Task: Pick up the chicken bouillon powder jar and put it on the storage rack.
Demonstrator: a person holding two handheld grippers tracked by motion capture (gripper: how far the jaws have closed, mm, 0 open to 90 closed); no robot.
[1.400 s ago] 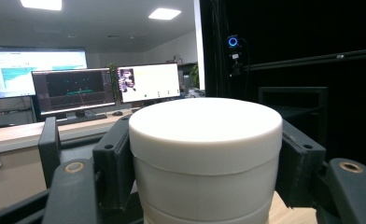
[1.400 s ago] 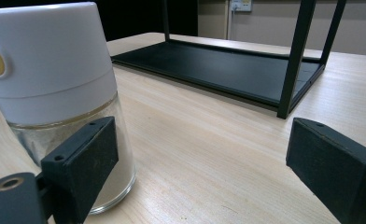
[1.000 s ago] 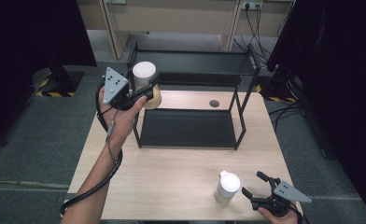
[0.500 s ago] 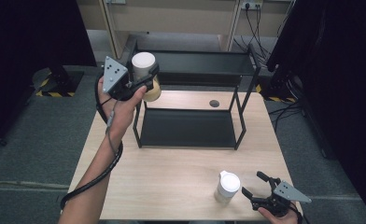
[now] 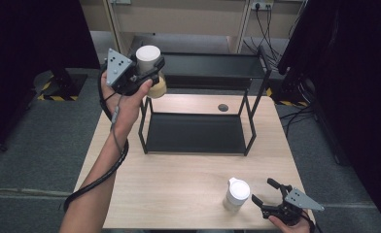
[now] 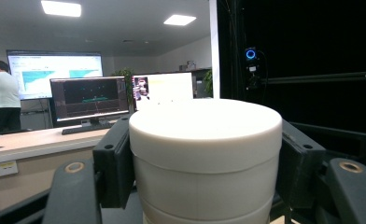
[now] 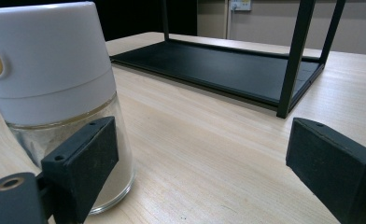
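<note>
The left gripper (image 5: pixel 147 73) pinches a white-lidded jar (image 5: pixel 148 63) by its unmarked lid, above the black rack (image 5: pixel 213 73). The right gripper (image 5: pixel 268 194) has its fingers spread beside an unlabelled white-capped shaker (image 5: pixel 237 194) on the bench (image 5: pixel 179 179).

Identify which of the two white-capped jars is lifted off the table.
The jar clamped in the left tongs, raised beside the black rack's top shelf. The other jar stands on the table by the open right tongs.

A lab or research office: black curtains (image 5: pixel 28 58) ring the pale wooden surface (image 5: pixel 179 179), with computer monitors (image 6: pixel 88 97), a wall screen of charts (image 6: pixel 55 70) and ceiling light panels (image 6: pixel 61 8) beyond.
</note>
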